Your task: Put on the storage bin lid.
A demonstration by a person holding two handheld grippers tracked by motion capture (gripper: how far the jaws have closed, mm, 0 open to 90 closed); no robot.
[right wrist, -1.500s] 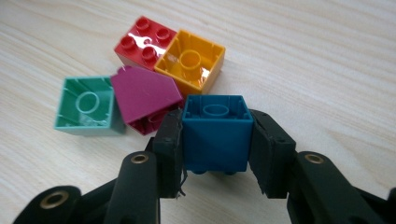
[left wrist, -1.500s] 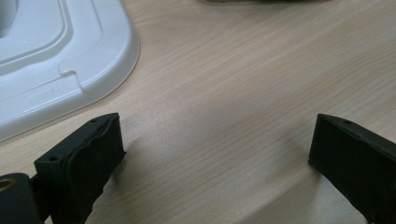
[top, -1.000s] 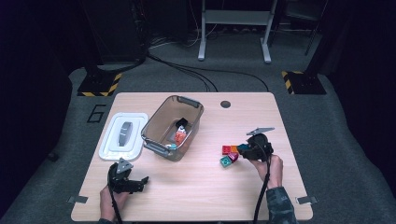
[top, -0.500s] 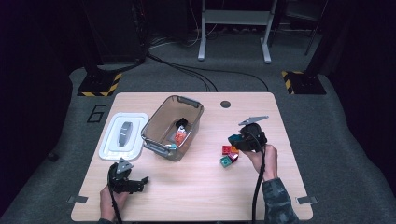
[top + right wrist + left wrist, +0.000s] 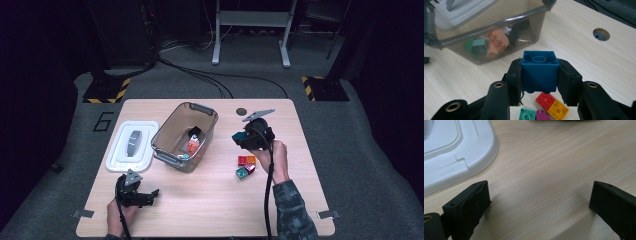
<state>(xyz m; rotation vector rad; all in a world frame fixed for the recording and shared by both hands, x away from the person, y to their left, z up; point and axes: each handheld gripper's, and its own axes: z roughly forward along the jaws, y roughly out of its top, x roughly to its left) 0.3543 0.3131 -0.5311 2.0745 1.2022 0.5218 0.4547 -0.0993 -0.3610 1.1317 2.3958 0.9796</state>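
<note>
Right tongs (image 5: 539, 75) are clamping blue brick (image 5: 539, 71) by flat sides: rigid, light, probably slick plastic. Left tongs (image 5: 539, 202) are sitting apart, empty.

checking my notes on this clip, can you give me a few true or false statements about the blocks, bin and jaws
1. The right gripper holds a blue block between its jaws. True.
2. The left gripper grips the white lid. False: its jaws stand open over bare table.
3. The clear bin already has blocks inside. True.
4. The lid sits on the bin. False: it lies beside it.
5. Red and orange blocks lie on the table. True.
</note>
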